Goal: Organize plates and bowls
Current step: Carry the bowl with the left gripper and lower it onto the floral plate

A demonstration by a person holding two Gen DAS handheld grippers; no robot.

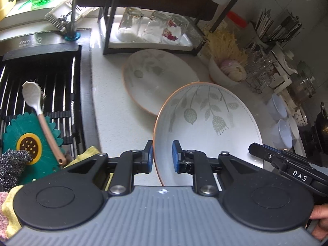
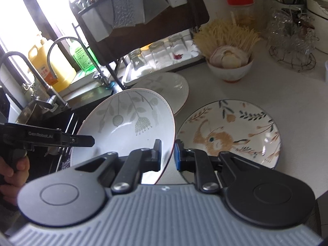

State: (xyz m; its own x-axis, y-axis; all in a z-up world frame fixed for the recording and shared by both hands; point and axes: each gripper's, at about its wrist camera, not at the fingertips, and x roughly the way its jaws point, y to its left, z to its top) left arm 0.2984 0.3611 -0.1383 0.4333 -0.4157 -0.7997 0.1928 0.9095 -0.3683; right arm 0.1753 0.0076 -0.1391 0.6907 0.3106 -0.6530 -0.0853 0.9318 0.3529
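A white leaf-pattern plate (image 1: 207,123) (image 2: 127,123) is held tilted above the counter by both grippers. My left gripper (image 1: 163,155) is shut on its left rim, one blue pad on each side of the edge. On the opposite rim my right gripper (image 2: 168,153) is shut the same way. A second leaf-pattern plate (image 1: 155,82) (image 2: 170,86) lies flat on the counter behind the held one. A rabbit-pattern plate (image 2: 229,131) lies to the right of it. Each gripper shows in the other's view, the right gripper (image 1: 254,149) and the left gripper (image 2: 88,140).
A white bowl (image 1: 221,75) (image 2: 229,69) of garlic stands behind the plates. A black rack (image 1: 151,30) holds upturned glasses. To the left is the sink with a roll-up rack (image 1: 51,82), a spoon (image 1: 39,110) and a flower sponge (image 1: 28,143). Plastic tubs (image 1: 283,131) stand right.
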